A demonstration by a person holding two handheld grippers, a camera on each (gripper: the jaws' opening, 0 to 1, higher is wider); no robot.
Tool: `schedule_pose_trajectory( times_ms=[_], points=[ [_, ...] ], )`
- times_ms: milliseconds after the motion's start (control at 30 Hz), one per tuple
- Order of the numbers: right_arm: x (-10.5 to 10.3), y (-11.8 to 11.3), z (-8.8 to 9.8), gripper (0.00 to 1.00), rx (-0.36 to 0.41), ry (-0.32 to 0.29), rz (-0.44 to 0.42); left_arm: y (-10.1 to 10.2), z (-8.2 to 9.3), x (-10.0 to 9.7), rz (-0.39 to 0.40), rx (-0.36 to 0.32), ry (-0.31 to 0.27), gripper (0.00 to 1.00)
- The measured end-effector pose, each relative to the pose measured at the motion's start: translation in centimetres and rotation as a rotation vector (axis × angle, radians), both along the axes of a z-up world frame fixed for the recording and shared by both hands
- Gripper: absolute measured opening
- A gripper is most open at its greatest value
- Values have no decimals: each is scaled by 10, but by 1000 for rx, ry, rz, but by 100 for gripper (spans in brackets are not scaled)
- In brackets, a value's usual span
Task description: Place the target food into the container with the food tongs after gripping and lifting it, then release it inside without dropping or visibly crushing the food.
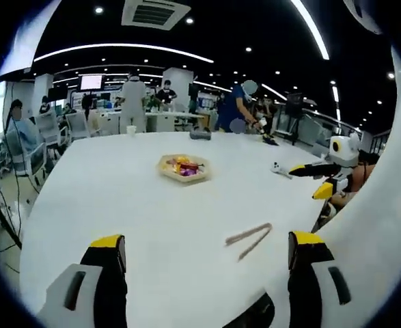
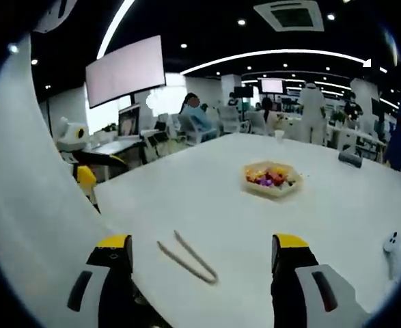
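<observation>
Left gripper view: one tongs [image 1: 249, 240], one container [image 1: 184, 167]; both grippers' fingers [image 1: 110, 240] spread wide, holding nothing.

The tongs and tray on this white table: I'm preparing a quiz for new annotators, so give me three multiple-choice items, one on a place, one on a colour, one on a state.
1. Where do the tongs lie?
A. On the bare table, short of the tray
B. Inside the tray
C. Held in a hand-held gripper

2. What colour are the tips of the right hand-held gripper?
A. Red
B. Yellow
C. Blue

3. How does the left hand-held gripper stand?
A. Shut on the tongs
B. Shut on food
C. Open, holding nothing

Answers: 1 A, the tongs rest on the tabletop, nearer than the tray. 2 B, both jaw tips are yellow. 3 C, its jaws stand wide apart with bare table between.
</observation>
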State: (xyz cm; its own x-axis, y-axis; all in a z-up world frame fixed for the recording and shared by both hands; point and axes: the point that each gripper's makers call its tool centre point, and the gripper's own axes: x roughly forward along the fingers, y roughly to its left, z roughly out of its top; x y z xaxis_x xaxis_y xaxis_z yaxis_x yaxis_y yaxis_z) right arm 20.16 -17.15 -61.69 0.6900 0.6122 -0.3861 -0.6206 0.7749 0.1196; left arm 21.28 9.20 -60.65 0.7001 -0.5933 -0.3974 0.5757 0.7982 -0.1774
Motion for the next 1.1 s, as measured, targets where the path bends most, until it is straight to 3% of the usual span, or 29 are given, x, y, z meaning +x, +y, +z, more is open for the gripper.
schedule_pose_trajectory(
  times_ms=[300, 667, 867, 1100],
  points=[
    [-3, -19, -2, 84, 18, 9, -45, -2, 2, -3, 26, 13, -16, 99],
    [-3, -23, -4, 83, 9, 12, -5, -6, 6, -15, 41, 58, -32, 99],
    [-4, -25, -10, 83, 6, 19, 2, 10, 3, -16, 50, 101, -29, 99],
    [-5, -35, -11, 82, 1, 12, -35, 9, 3, -14, 29, 113, -20, 99]
  ],
)
